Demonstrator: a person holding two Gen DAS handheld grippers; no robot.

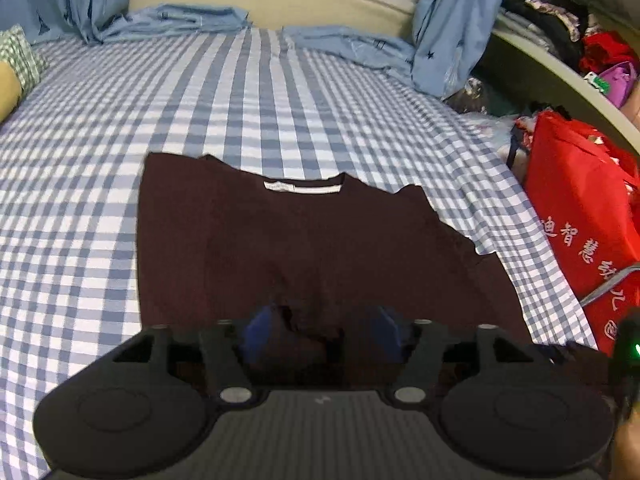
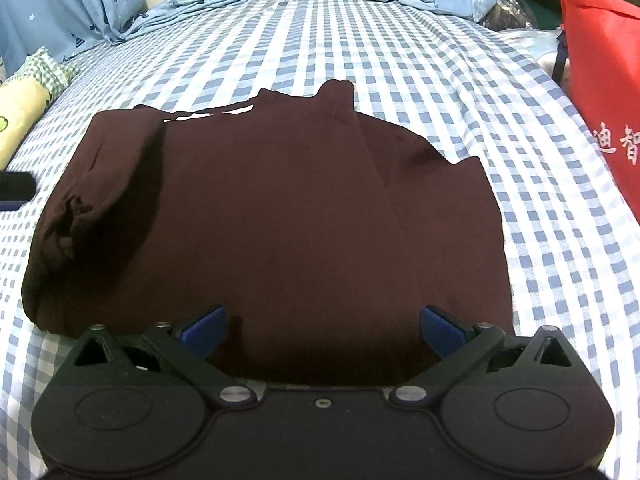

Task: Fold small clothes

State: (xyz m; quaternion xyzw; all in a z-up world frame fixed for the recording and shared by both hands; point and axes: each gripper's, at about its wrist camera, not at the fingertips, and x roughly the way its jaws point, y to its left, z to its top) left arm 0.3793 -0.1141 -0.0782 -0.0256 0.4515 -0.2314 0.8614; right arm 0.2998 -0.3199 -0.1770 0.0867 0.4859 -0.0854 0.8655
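A blue-checked bed sheet (image 1: pixel 280 100) is spread out, with blue curtains (image 1: pixel 452 28) seen at its far edge and a red bag (image 1: pixel 580 200) placed at its right.

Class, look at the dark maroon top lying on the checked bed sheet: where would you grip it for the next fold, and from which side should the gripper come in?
Grip the maroon top at its near bottom hem, coming in low from the near side. The hem lies flat just ahead of the open right gripper, with the collar label at the far end, so lifting the hem would likely fold the top toward the collar.
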